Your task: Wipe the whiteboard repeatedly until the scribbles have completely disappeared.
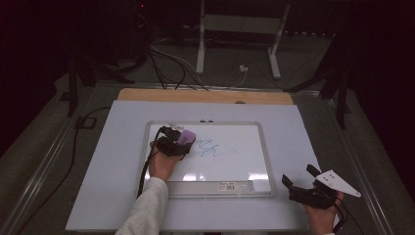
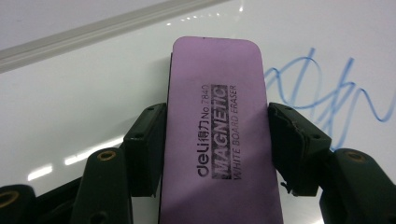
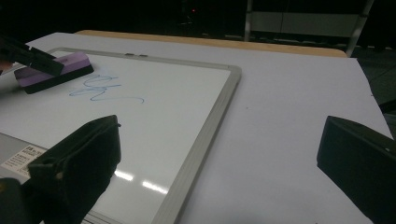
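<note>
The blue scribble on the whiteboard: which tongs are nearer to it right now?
Left. The left tongs hold the purple eraser on the whiteboard, right beside the blue scribble. The right tongs sit open off the board, beyond its near right corner.

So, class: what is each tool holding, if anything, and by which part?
The left tool grips the purple eraser by its two long sides, near the end closest to the hand. The right tool is open and holds nothing.

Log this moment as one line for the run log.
left claw: shut on eraser | eraser: on whiteboard, beside blue scribble | right claw: open, off board
</note>
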Demonstrator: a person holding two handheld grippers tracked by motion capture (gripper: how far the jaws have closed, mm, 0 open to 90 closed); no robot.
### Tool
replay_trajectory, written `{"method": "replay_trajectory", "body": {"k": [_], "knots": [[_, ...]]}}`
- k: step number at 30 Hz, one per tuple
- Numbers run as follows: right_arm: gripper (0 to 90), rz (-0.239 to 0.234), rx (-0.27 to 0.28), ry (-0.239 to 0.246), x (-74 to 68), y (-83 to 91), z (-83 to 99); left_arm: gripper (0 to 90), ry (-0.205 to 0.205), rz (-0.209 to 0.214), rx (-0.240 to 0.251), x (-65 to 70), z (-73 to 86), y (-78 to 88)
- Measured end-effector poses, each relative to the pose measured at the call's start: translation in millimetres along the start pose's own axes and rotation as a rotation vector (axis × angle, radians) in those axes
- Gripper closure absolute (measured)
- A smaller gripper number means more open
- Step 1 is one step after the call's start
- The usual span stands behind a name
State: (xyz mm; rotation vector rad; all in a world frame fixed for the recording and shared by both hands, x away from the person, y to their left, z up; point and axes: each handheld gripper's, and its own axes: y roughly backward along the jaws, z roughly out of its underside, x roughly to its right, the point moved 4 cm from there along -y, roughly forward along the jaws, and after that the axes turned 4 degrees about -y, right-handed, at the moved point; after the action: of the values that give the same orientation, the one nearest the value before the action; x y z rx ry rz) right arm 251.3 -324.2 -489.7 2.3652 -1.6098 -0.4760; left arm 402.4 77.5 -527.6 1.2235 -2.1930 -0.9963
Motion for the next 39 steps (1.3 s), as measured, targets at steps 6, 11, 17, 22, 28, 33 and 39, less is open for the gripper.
{"method": "replay_trajectory", "body": {"k": [6, 11, 17, 22, 28, 33, 39], "knots": [[0.1, -0.001, -0.003, 0.001, -1.1, -0.8, 0.1, 41.9, -0.030, 0.026, -0.004, 13.6, 2.2, 1.9], [0.1, -0.001, -0.004, 0.000, -1.3, -1.0, 0.3, 41.9, -0.056, 0.050, -0.006, 25.5, 3.8, 3.3], [0.1, -0.001, -0.004, 0.000, -1.5, -1.2, 0.4, 41.8, -0.098, 0.108, -0.007, 45.1, 6.0, 4.7], [0.1, 0.000, -0.004, 0.000, -1.1, -0.8, 0.3, 41.8, -0.141, 0.138, -0.008, 56.5, 6.1, 4.7], [0.1, 0.002, -0.001, -0.001, 0.1, 0.0, 0.1, 41.9, -0.110, 0.097, -0.008, 40.0, 1.3, 0.9], [0.1, 0.001, 0.000, -0.001, 0.4, 0.2, 0.0, 41.9, -0.051, 0.042, -0.004, 18.5, -3.8, -3.3], [0.1, 0.001, -0.001, 0.000, 0.1, -0.1, 0.1, 41.9, -0.004, 0.007, -0.006, 3.5, -9.4, -7.7]]}}
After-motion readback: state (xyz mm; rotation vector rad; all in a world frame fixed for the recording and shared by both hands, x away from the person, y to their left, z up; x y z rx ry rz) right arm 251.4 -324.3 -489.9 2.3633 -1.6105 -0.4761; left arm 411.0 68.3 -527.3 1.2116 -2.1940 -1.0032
